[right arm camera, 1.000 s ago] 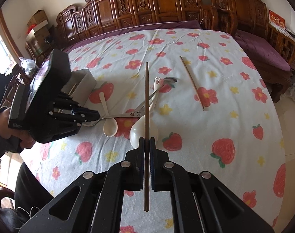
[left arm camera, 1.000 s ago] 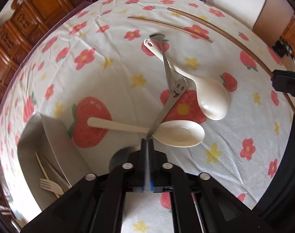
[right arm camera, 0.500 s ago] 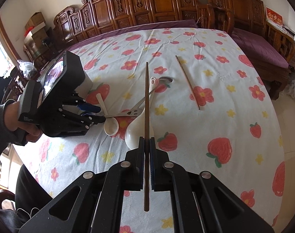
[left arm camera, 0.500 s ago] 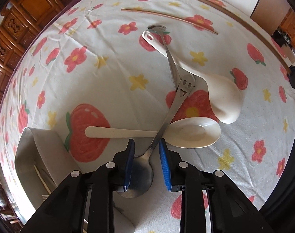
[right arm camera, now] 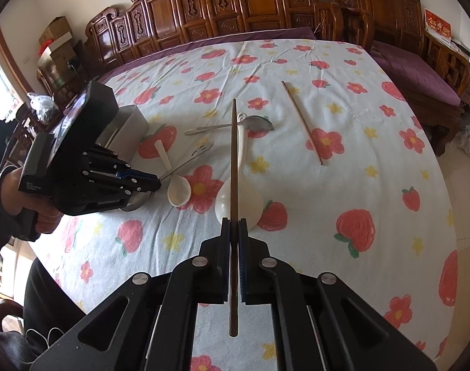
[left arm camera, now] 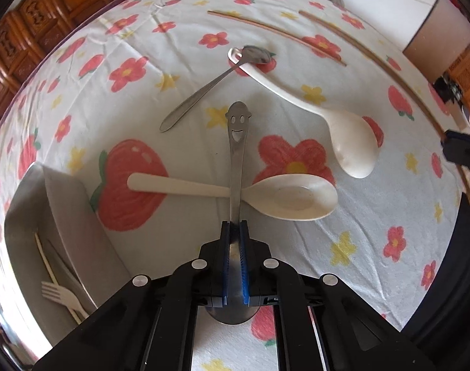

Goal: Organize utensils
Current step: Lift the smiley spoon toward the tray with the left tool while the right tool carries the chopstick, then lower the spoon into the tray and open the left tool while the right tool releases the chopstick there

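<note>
To the left of the left gripper a grey tray with a fork is seen. Its jaws, just closed, are clamped on the smiley-handled metal spoon, the handle pointing ahead over a cream spoon. A dark chopstick is gripped tightly by the right gripper, above a white ladle
</note>
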The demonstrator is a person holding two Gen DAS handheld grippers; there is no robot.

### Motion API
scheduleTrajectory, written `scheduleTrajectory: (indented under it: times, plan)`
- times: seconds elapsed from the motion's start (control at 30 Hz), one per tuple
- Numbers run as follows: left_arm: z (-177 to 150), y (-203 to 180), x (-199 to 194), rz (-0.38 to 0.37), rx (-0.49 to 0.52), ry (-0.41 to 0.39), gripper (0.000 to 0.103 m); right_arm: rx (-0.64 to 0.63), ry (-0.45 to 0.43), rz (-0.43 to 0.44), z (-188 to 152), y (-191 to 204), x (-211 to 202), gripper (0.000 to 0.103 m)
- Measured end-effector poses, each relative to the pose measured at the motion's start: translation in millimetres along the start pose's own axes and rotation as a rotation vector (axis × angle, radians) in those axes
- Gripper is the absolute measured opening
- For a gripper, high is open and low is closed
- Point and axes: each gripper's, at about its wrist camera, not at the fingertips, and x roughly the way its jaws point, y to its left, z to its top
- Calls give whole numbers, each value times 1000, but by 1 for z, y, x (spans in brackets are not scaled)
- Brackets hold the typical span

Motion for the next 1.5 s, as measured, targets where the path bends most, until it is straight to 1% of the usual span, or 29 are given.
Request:
scheduleTrajectory:
  times: [0.13, 0.23, 0.3, 0.37, 0.5, 0.63, 0.77, 0.93, 1.1, 1.3, 1.5]
  plan:
    - [-4, 1, -8, -12, -37, -39, 5, -7, 2, 0, -2, 6, -1, 6]
    - [-11, -1, -24, -20, -63, -79, 5, -12, -3, 1, -1, 10, -2, 6]
    - [-22, -7, -40, -18, -84, -110, 5, -12, -10, 2, 1, 13, -2, 6]
    - [-24, -6, -50, -24, -109, -141, 5, -11, -15, 3, 4, 17, -3, 6]
    - [-20, 8, -65, -27, -160, -197, 5, -12, -26, 13, 12, 28, -2, 6]
    - [-31, 21, -83, -18, -221, -245, 5, -23, -36, 29, 21, 44, 0, 6]
    - [-44, 34, -95, -10, -263, -275, 5, -41, -38, 48, 30, 63, 5, 6]
    - [-65, 56, -108, 6, -326, -307, 5, -78, -31, 78, 40, 92, 13, 6]
    - [-82, 80, -110, 17, -381, -318, 5, -106, -26, 104, 48, 119, 20, 6]
    - [-98, 109, -99, 18, -447, -305, 5, -139, -15, 129, 60, 152, 31, 6]
    - [-106, 123, -87, 3, -485, -296, 5, -169, 1, 141, 67, 173, 38, 6]
